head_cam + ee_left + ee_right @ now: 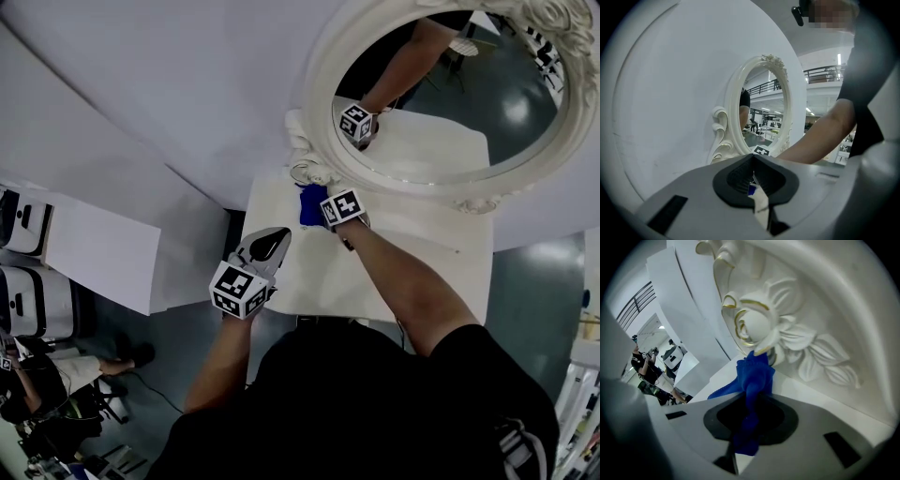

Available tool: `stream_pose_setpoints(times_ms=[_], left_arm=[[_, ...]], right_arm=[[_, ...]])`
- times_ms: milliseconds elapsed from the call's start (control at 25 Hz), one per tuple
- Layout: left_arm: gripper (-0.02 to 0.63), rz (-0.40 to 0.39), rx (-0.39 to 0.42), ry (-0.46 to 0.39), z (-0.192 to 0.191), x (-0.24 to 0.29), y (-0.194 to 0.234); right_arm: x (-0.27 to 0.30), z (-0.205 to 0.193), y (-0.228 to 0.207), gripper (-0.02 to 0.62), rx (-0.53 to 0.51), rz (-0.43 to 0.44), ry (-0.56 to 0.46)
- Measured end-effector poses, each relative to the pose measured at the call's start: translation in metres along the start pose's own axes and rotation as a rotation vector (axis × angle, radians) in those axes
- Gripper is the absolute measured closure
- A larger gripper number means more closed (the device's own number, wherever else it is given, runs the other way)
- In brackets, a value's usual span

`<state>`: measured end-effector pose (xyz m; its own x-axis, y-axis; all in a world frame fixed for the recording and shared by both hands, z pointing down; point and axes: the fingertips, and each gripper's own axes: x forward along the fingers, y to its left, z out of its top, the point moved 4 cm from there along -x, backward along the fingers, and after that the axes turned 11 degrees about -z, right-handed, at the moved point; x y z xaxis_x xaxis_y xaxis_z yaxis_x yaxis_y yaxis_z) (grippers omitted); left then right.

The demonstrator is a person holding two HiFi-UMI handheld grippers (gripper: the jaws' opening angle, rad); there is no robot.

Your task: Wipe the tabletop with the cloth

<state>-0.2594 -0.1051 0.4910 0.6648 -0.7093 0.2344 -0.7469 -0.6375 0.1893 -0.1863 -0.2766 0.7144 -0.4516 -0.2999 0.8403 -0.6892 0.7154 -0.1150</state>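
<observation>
Cloth (754, 373): clamped in the right gripper (749, 423) at the table's (412, 272) 11 o'clock.
Left gripper (753, 180): jaws closed together, at 8 o'clock.

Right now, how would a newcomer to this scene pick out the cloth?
Find the big oval mirror standing on the white table. By the carved scroll at the lower left of its frame, the cloth is bunched in the right hand-held gripper. It is the only blue thing on the table.

You're in big indoor hall, staged vanity set: white partition wall (187, 75), ornate mirror (321, 108), mezzanine railing (825, 72), polished floor (532, 281).
</observation>
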Motion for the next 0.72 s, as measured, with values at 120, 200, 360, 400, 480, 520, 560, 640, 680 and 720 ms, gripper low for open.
stream_pose_setpoints(times_ms=[120,200,360,400,480,520,560,640,680,720], left_arm=[[0.597,-0.018,0.005,-0.002,0.004,0.014,-0.006],[0.597,-0.037,0.012,-0.001,0.006,0.026,-0.012],[0.597,-0.079,0.023,0.006,0.01,0.051,-0.03],[0.597,-0.089,0.026,0.008,0.011,0.057,-0.034],[0.597,-0.107,0.036,0.01,0.015,0.068,-0.04],[0.597,-0.115,0.042,0.01,0.017,0.074,-0.044],[0.597,-0.125,0.049,0.009,0.02,0.08,-0.047],[0.597,-0.143,0.06,0.009,0.025,0.091,-0.053],[0.597,-0.151,0.064,0.011,0.027,0.096,-0.057],[0.597,-0.159,0.067,0.013,0.028,0.101,-0.061]], right_arm=[[-0.012,-0.013,-0.027,0.538,0.033,-0.025,0.002],[-0.02,-0.022,-0.047,0.538,0.054,-0.043,0.002],[-0.041,-0.047,-0.085,0.538,0.098,-0.076,-0.003],[-0.045,-0.053,-0.094,0.538,0.109,-0.084,-0.004],[-0.053,-0.063,-0.111,0.538,0.127,-0.101,-0.005],[-0.058,-0.068,-0.12,0.538,0.135,-0.111,-0.005],[-0.063,-0.074,-0.13,0.538,0.146,-0.121,-0.003],[-0.074,-0.086,-0.149,0.538,0.171,-0.139,0.0],[-0.078,-0.092,-0.157,0.538,0.181,-0.145,0.002],[-0.083,-0.098,-0.165,0.538,0.188,-0.151,0.003]])
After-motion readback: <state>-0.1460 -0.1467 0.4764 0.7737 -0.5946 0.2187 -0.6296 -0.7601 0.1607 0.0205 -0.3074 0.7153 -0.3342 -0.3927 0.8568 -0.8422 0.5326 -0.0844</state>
